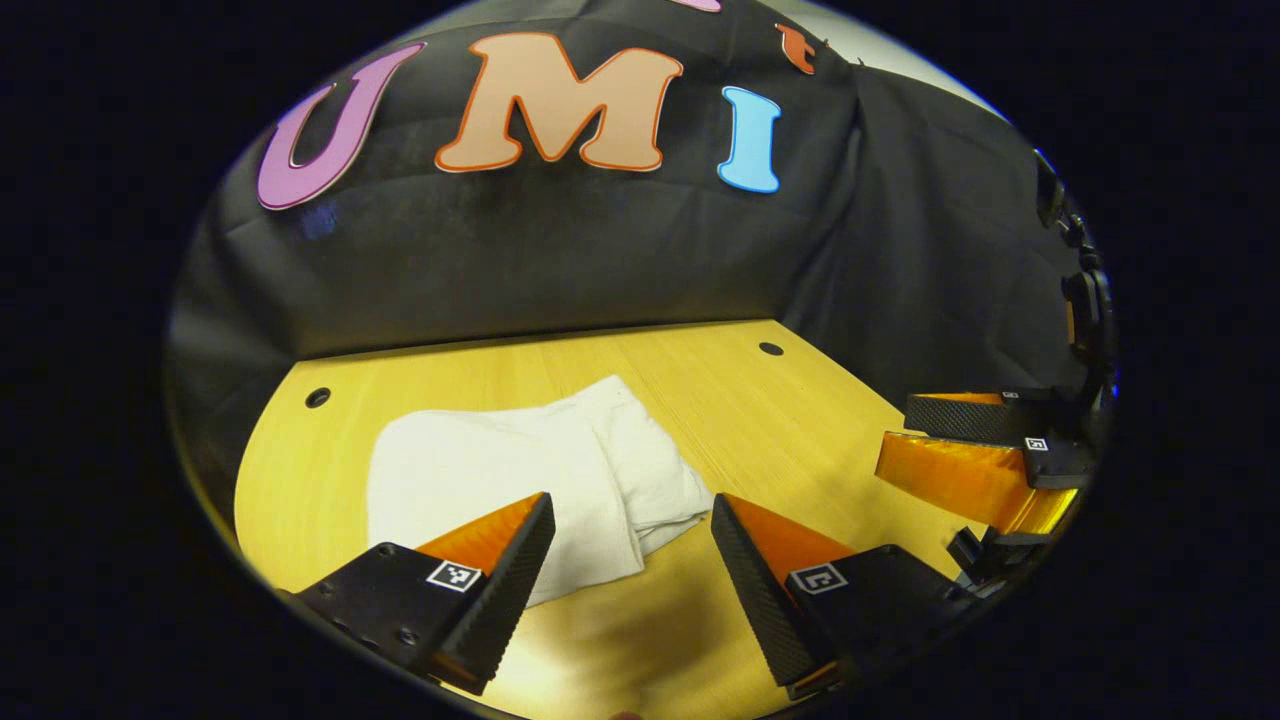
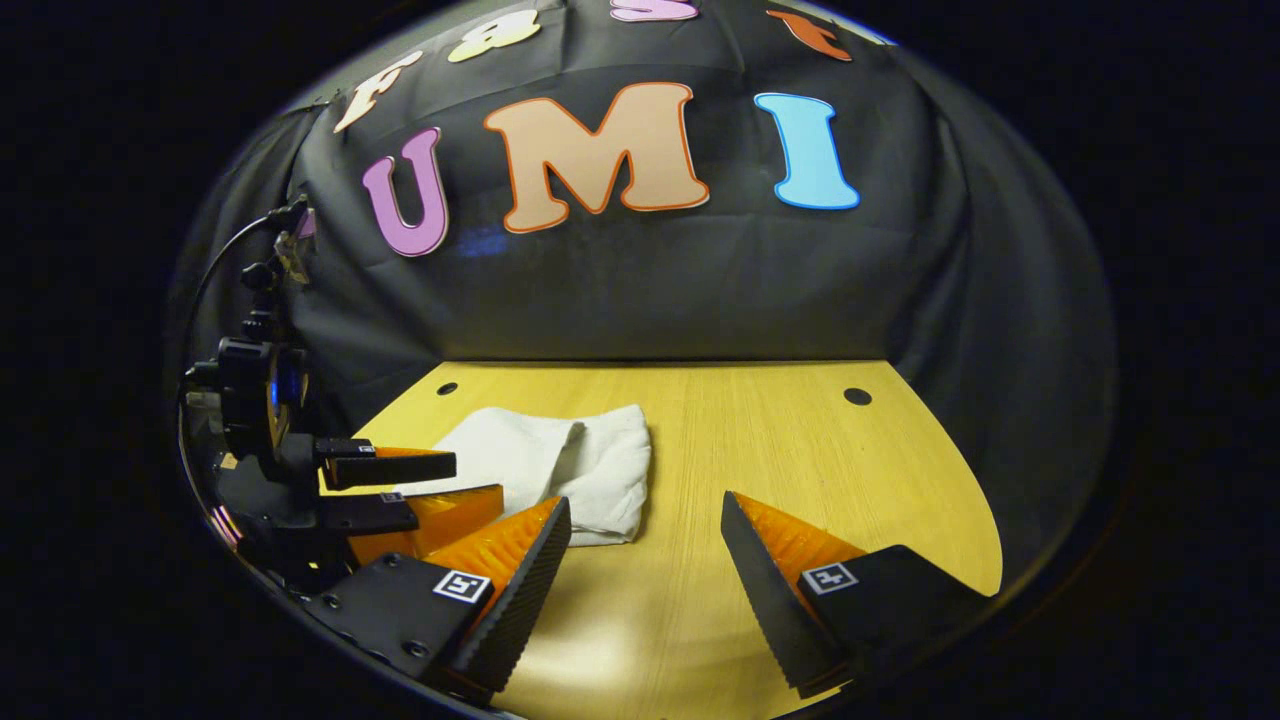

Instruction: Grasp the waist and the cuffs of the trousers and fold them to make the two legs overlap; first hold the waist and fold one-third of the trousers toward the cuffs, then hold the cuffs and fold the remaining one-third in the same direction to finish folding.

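I am looking at the white trousers (image 1: 520, 480) lying folded in a compact bundle on the table (image 1: 780, 420), ahead of my left gripper (image 1: 632, 560), whose jaws are standing wide apart and empty. My right gripper (image 2: 645, 570) is likewise gaping, the bundle off to its left. The cloth is looking soft, light and floppy; I judge pinching a layered edge works best.
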### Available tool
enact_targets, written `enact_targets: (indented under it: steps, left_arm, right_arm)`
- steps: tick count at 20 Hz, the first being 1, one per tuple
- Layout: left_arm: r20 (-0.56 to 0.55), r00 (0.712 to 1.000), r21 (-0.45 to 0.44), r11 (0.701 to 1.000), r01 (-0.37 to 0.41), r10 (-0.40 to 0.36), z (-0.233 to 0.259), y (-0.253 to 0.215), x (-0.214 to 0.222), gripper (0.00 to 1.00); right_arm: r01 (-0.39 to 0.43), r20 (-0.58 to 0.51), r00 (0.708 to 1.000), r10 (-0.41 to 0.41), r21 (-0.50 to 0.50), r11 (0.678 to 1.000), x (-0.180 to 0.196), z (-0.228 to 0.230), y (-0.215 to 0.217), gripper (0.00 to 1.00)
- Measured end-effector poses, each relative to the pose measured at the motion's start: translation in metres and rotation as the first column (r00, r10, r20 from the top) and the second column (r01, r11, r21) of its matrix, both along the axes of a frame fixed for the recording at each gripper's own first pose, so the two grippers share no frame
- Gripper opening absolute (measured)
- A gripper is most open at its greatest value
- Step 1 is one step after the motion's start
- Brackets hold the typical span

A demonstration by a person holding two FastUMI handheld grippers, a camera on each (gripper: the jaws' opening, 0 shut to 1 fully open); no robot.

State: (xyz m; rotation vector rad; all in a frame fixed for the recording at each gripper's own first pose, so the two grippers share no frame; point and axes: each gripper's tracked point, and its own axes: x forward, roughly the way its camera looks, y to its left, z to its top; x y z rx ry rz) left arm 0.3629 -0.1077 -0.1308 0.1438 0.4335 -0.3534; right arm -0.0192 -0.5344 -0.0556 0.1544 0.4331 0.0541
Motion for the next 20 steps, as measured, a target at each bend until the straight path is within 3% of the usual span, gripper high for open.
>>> enact_targets:
  steps: [4,6,13,20]
  left_arm:
    - [0.049,0.997,0.012,0.998,-0.062,0.061,0.029,0.044,-0.024,0.95]
    - [0.067,0.993,0.016,0.995,-0.099,0.098,0.040,0.067,-0.034,0.95]
    - [0.088,0.978,0.038,0.980,-0.195,0.191,0.058,0.131,-0.086,0.95]
    - [0.077,0.977,0.018,0.979,-0.201,0.199,0.054,0.136,-0.094,0.95]
  right_arm:
    - [-0.029,0.025,0.999,0.029,0.029,0.999,-0.012,0.020,0.019,0.93]
    - [-0.041,0.034,0.999,0.040,0.041,0.998,-0.018,0.029,0.028,0.97]
    - [-0.032,0.089,0.996,0.031,0.003,0.999,-0.037,0.056,0.041,0.97]
    - [-0.014,0.081,0.997,0.013,0.002,1.000,-0.045,0.054,0.053,0.97]
